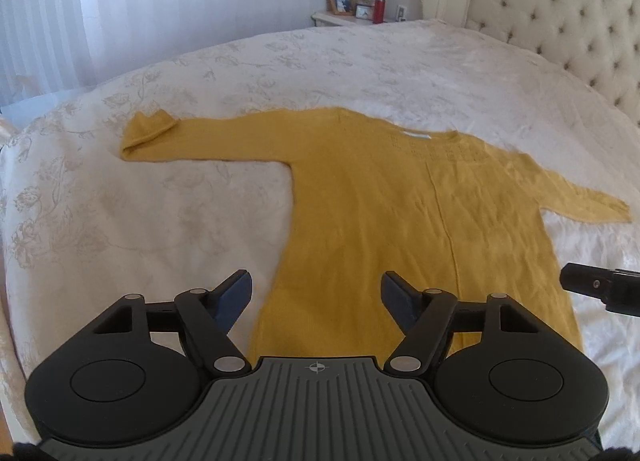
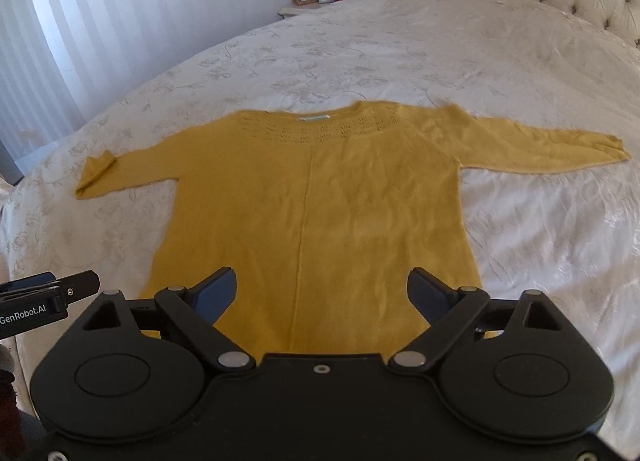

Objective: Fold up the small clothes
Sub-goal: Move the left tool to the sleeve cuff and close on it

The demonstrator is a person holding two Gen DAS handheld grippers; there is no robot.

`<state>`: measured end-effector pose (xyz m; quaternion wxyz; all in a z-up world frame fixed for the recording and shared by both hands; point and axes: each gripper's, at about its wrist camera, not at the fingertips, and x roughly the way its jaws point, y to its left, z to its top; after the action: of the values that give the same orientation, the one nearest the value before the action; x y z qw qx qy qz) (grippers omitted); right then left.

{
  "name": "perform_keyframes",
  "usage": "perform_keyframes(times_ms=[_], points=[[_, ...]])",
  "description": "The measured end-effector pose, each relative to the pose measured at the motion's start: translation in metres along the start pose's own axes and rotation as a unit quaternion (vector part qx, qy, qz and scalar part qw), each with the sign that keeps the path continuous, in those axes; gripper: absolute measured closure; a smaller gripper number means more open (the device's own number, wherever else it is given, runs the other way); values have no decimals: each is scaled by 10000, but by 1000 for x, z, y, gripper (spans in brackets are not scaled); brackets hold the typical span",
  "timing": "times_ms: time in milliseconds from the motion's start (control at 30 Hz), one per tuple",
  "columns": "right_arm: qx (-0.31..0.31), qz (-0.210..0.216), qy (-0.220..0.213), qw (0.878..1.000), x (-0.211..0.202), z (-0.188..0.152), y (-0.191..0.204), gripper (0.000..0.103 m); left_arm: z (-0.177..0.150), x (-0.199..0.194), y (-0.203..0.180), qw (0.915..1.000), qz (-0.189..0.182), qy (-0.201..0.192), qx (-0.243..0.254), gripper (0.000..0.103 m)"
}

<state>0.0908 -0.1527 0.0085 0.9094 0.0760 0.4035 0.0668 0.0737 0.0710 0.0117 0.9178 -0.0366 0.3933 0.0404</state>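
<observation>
A mustard-yellow knit sweater [image 1: 380, 213] lies flat on the bed, front up, collar away from me, both sleeves spread out to the sides. It also shows in the right wrist view [image 2: 320, 201]. The left sleeve's cuff [image 1: 150, 127] is folded back on itself. My left gripper [image 1: 316, 293] is open and empty, above the hem at the sweater's left side. My right gripper [image 2: 320, 289] is open and empty, above the middle of the hem. Each gripper's tip shows at the edge of the other's view.
The bed has a white floral bedspread [image 1: 280, 61] and a tufted cream headboard [image 1: 560, 21] at the right. A nightstand [image 1: 340, 17] beyond the bed holds a lamp, a photo frame, a clock and a red bottle. White curtains hang at the left.
</observation>
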Motion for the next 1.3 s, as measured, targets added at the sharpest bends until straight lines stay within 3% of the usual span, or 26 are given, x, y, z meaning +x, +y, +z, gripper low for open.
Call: perform_keyframes(times_ms=[133,200,267,467,600,700,800,933,1300], points=[[142,102,-272,9995,27,19,15,10,24,14,14,9986,112,-505,-88,32],[151,-73,-505,9986,41,25,27,10,32,23,21,9956,140,-922,-123,32],[80,-290,-765,9966,54,27,38,7,41,36,27,9937,281,-1080,-142,32],[167,-218,-622,9977,108,38,52,7,62,92,50,9949,597,-800,141,32],[20,-264,-663,9974,136,35,60,27,69,120,77,9927,745,-931,176,33],[203,-115,-748,9969,150,20,54,30,74,139,93,9879,1061,-1057,411,33],[291,-225,-596,9975,165,10,48,33,82,156,111,9821,1274,-1191,710,33],[450,-37,-615,9971,168,16,44,33,95,183,135,9741,1666,-1216,931,33],[889,41,-359,9954,187,21,30,32,116,260,157,9660,2106,-704,1322,33]])
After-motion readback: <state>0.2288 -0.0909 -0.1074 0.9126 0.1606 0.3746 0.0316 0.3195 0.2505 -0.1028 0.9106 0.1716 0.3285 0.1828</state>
